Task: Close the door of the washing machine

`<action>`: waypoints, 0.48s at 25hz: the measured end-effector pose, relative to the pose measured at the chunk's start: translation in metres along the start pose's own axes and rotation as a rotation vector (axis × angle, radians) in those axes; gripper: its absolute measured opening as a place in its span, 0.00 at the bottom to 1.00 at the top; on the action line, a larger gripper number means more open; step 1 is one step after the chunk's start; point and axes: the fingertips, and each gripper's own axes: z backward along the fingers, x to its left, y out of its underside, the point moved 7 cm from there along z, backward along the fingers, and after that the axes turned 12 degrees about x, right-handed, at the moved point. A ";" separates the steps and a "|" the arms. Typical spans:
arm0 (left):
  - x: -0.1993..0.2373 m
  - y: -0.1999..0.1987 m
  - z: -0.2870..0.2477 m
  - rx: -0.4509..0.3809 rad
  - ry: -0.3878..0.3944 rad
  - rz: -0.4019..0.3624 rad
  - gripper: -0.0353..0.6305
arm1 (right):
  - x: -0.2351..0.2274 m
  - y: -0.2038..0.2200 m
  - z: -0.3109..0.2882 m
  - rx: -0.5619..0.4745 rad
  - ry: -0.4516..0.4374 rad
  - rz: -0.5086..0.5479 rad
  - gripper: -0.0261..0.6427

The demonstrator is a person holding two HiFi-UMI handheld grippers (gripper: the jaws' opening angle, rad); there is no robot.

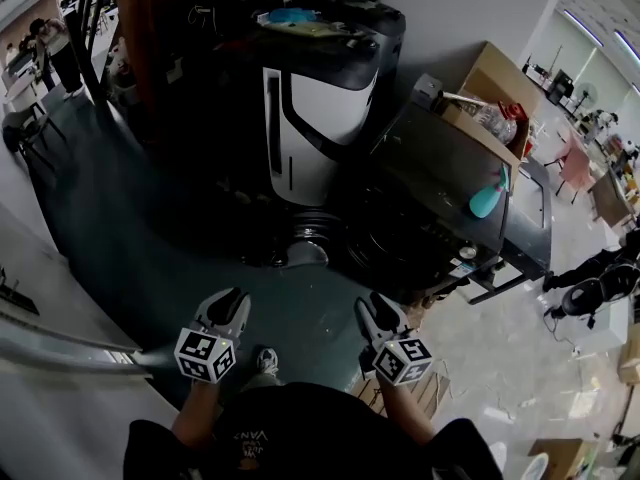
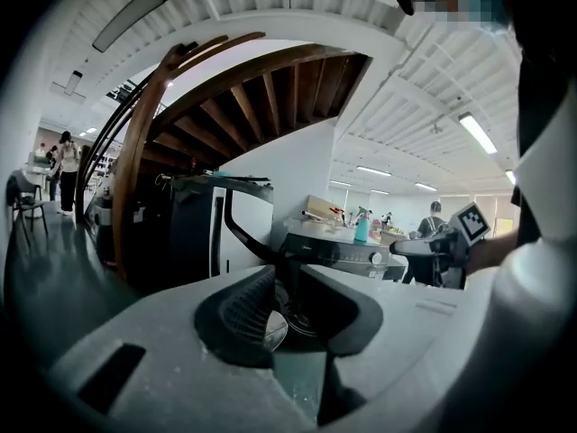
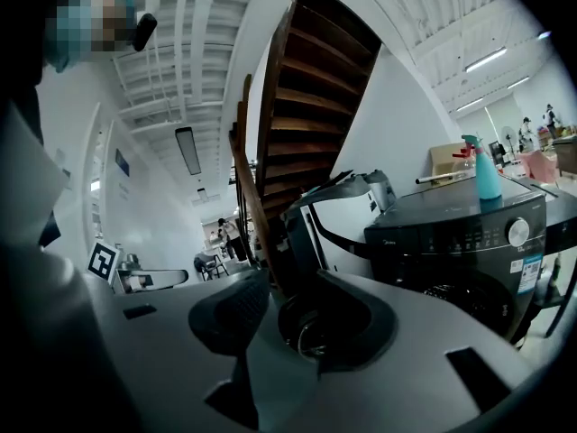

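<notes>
One dark washing machine (image 1: 450, 183) stands right of centre on the floor, with its round door (image 1: 308, 240) swung open to its left, low by the floor. A teal spray bottle (image 1: 486, 201) sits on top. A white-and-black appliance (image 1: 325, 108) is just behind the door. Left tongs (image 1: 228, 306) are slightly apart and empty. Right tongs (image 1: 380, 313) are apart and empty. Both are short of the door.

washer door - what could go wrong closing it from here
1. The door hangs open beside the white machine; a fast swing could slam it.
2. A slam could tip the spray bottle standing on the washer.
3. The right gripper, pushing near the door's rim, could get its fingers pinched.
</notes>
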 end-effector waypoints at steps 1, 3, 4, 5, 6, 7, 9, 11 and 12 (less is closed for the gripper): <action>0.010 -0.003 -0.005 0.007 0.009 -0.001 0.17 | 0.001 -0.003 -0.007 0.000 0.015 -0.007 0.27; 0.029 -0.009 -0.017 0.020 0.028 -0.007 0.19 | 0.003 -0.008 -0.022 -0.002 0.042 -0.020 0.27; 0.038 -0.012 -0.023 0.027 0.037 -0.010 0.20 | 0.004 -0.010 -0.029 -0.003 0.057 -0.026 0.27; 0.047 -0.014 -0.030 0.034 0.048 -0.013 0.21 | 0.004 -0.011 -0.035 -0.005 0.072 -0.032 0.27; 0.056 -0.017 -0.037 0.041 0.059 -0.018 0.23 | 0.005 -0.012 -0.041 -0.009 0.088 -0.038 0.27; 0.064 -0.020 -0.044 0.046 0.071 -0.023 0.24 | 0.005 -0.012 -0.047 -0.014 0.105 -0.044 0.27; 0.077 -0.026 -0.056 0.056 0.097 -0.035 0.28 | 0.006 -0.014 -0.056 -0.026 0.137 -0.059 0.27; 0.089 -0.032 -0.067 0.069 0.125 -0.047 0.31 | 0.006 -0.015 -0.063 -0.036 0.167 -0.077 0.28; 0.094 -0.035 -0.072 0.076 0.139 -0.057 0.31 | 0.007 -0.016 -0.067 -0.043 0.179 -0.087 0.28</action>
